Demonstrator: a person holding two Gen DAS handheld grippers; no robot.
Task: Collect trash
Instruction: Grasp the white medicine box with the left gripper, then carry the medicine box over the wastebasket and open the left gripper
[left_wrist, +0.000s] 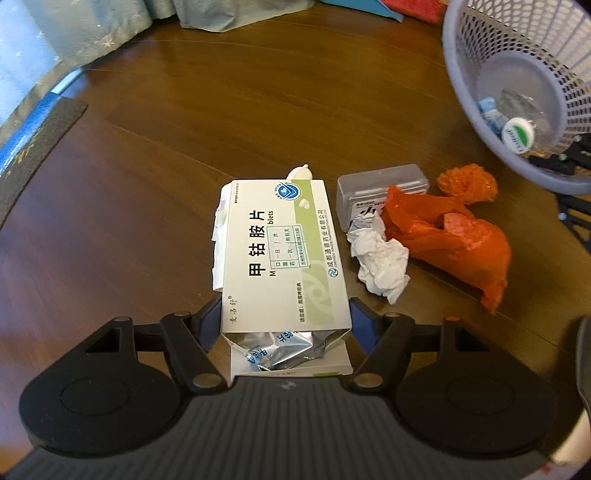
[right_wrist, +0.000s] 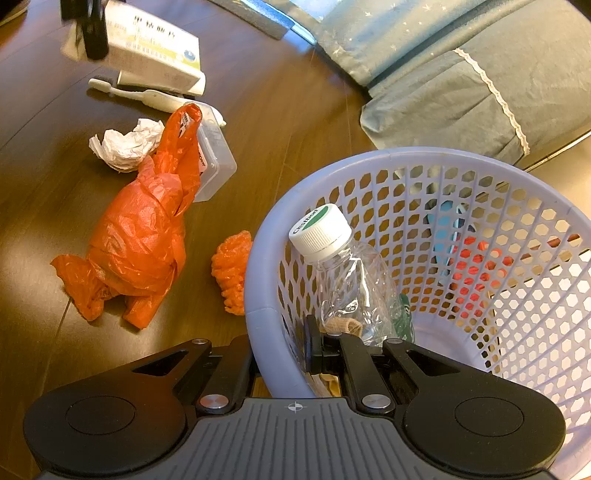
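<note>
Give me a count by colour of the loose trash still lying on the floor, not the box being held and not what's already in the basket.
Orange: 2, the plastic bag and a small wad
White: 2, the crumpled tissue and a toothbrush
Clear: 1, the plastic case
Total: 5

Left gripper (left_wrist: 284, 317) points steeply down, fingers (left_wrist: 207, 325) either side of the medicine box (left_wrist: 284, 254), clamped on its near end (box off the floor in right view). Right gripper (right_wrist: 282, 354) angled down, jaws pinched on the basket (right_wrist: 258, 295) rim.

Glossy cardboard medicine box (left_wrist: 280, 251); perforated plastic basket (right_wrist: 436, 236).
</note>
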